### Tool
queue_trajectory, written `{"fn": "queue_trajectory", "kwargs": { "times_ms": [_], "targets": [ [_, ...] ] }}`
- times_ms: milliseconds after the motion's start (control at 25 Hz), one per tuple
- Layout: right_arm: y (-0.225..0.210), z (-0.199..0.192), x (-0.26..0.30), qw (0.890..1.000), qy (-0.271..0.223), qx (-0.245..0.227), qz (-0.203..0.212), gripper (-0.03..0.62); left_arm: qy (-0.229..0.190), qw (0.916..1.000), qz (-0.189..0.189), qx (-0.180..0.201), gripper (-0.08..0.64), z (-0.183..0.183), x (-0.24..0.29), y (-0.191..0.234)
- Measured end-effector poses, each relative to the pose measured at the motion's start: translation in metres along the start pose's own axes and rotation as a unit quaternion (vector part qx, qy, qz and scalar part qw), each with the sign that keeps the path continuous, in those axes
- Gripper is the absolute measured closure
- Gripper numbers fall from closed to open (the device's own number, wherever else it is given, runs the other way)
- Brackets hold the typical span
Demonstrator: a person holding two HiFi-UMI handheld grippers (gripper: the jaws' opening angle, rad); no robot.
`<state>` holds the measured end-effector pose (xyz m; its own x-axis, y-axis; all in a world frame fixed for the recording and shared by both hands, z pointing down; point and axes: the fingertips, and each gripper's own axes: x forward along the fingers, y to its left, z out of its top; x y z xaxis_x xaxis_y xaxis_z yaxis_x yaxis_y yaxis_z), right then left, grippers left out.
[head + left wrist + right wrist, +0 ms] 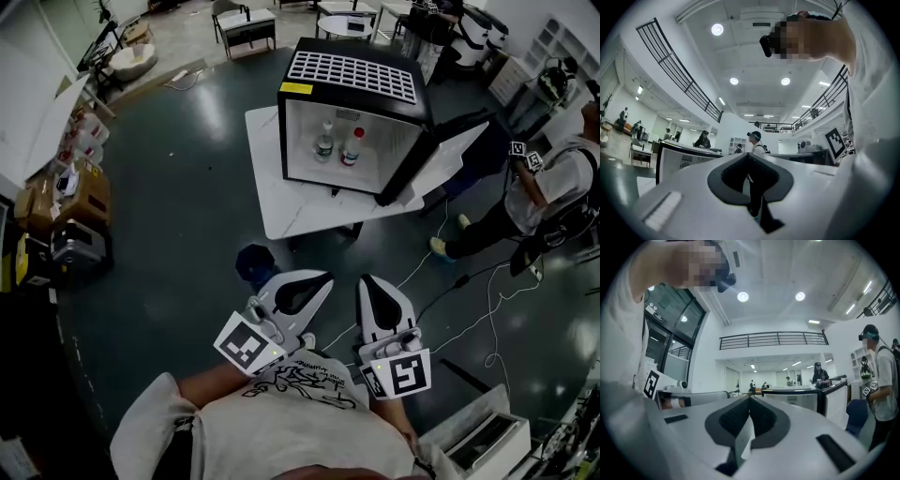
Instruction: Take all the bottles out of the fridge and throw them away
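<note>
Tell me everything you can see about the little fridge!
The fridge is a small black box standing upright on a white table. Its top has a white grid pattern and a yellow sticker at one corner. Its door hangs wide open to the right. Inside, it is white and lit, and a clear bottle and a red-capped bottle stand side by side.
</note>
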<state>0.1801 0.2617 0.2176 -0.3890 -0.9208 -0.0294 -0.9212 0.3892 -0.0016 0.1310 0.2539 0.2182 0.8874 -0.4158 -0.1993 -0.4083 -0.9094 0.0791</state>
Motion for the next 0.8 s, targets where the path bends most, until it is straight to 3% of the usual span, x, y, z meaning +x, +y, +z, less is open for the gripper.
{"fn": "queue_trajectory", "kwargs": {
  "times_ms": [120,480,800],
  "targets": [
    [-0.009,-0.004,-0.008,1.000,0.006,0.002,0.002,0.584,0.017,0.9998,0.008,-0.011,0.555,-0.010,0.008,-0.008],
    [-0.027,-0.012,-0.022,1.000,0.013,0.005,0.004,0.584,0.019,0.9996,0.021,-0.009,0.555,-0.018,0.023,-0.020],
    [-0.032,-0.015,-0.002,1.000,0.015,0.006,0.013,0.584,0.011,0.9995,0.029,-0.005,0.555,-0.021,0.026,-0.002]
  ]
}}
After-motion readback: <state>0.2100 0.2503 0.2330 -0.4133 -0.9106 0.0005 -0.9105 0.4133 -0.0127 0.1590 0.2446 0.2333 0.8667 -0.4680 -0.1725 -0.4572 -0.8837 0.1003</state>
